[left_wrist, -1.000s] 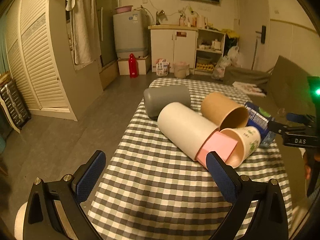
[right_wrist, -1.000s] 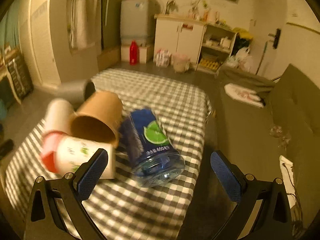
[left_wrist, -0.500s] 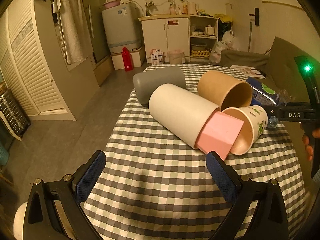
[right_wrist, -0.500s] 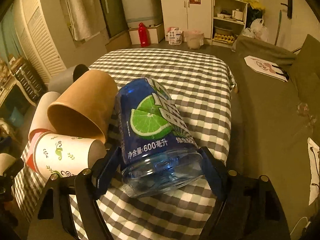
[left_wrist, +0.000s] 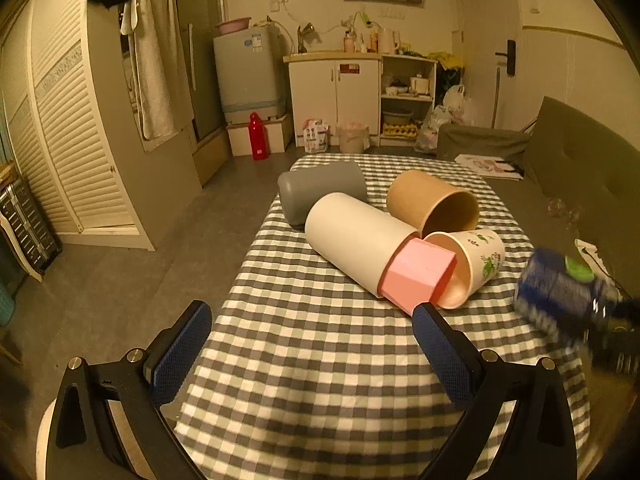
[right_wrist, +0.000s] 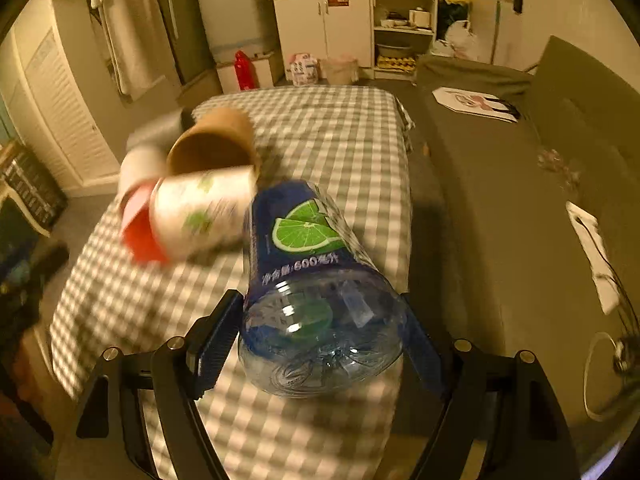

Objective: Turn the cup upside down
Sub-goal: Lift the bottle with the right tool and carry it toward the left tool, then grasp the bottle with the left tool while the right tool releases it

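My right tongs (right_wrist: 320, 340) are clamped on the blue bottle (right_wrist: 316, 300), over the surface's (left_wrist: 320, 360) right edge. My left tongs (left_wrist: 308, 344) are apart, empty. The paper cup (left_wrist: 472, 264) lies sideways mid-surface, beside the brown cup (left_wrist: 432, 204).

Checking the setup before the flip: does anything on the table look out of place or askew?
Yes: every cup lies on its side, and a pink block is wedged into the floral paper cup.
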`<state>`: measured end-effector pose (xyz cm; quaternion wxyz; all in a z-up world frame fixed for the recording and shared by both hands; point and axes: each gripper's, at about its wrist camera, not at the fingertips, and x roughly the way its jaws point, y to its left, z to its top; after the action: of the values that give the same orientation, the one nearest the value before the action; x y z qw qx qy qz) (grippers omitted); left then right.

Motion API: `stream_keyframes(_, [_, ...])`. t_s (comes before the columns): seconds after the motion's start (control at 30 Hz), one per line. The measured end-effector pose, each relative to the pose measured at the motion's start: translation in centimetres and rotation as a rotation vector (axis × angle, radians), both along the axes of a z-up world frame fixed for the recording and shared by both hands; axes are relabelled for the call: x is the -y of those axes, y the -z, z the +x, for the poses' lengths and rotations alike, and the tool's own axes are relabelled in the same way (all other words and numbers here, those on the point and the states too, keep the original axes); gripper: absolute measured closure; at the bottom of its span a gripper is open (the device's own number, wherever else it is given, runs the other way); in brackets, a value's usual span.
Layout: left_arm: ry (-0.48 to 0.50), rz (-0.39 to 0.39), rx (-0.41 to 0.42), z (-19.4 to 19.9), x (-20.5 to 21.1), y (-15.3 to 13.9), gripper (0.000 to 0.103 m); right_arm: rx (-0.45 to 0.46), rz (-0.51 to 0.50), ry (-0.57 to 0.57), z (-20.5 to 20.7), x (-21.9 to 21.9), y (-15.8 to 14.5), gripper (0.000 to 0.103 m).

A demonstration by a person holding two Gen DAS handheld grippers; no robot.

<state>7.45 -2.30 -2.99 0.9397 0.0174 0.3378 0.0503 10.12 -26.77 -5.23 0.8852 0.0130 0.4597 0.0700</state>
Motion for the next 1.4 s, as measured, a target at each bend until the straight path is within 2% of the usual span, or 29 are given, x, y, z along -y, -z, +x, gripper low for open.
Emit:
stream_keyframes(0.23, [-0.005,-0.035,0.038,-2.8,-1.5,-0.8,0.000,0.018,0.011,0.022,-4.6,-5.3,-0.9,0.026])
stream_keyframes(0.37, [-0.023,-0.024,0.070,-3.9,-3.0,-1.7,0.000,0.003,0.013,0.036,-5.3,-8.1,-0.4,0.026])
stream_keyframes(0.5, [-0.065,-0.053,0.073,-4.5,-5.1,-1.8,0.000,0.000,-0.029,0.003,-6.0,-10.5,0.5,0.026])
stream_keyframes(0.73, [-0.106,-0.087,0.083,-5.0,-7.0,-1.9,0.000,-0.025,-0.043,-0.033,-6.0,-12.3,1.9,0.025])
stream_keyframes(0.77, [-0.108,-0.087,0.080,-5.0,-7.0,-1.9,0.000,-0.020,-0.043,-0.034,-6.2,-12.2,1.8,0.025])
stream_keyframes(0.83, [-0.111,-0.087,0.073,-4.9,-7.0,-1.8,0.000,0.003,-0.042,-0.033,-6.7,-12.0,1.3,0.014])
stream_keyframes(0.93, [-0.108,-0.073,0.069,-4.9,-6.4,-1.7,0.000,0.056,-0.008,-0.044,-7.7,-11.4,-0.4,0.014])
stream_keyframes(1.07, [-0.097,-0.062,0.058,-5.0,-5.1,-1.8,0.000,0.168,0.005,-0.031,-9.1,-9.7,-3.6,0.014])
stream_keyframes(1.23, [-0.092,-0.121,0.044,-5.7,-3.4,-2.6,0.000,0.290,-0.015,0.096,-9.9,-5.6,-6.6,0.011])
stream_keyframes(1.4, [-0.072,-0.193,-0.002,-6.2,-0.4,-2.4,0.000,0.336,-0.051,0.228,-9.9,-1.2,-6.5,0.010])
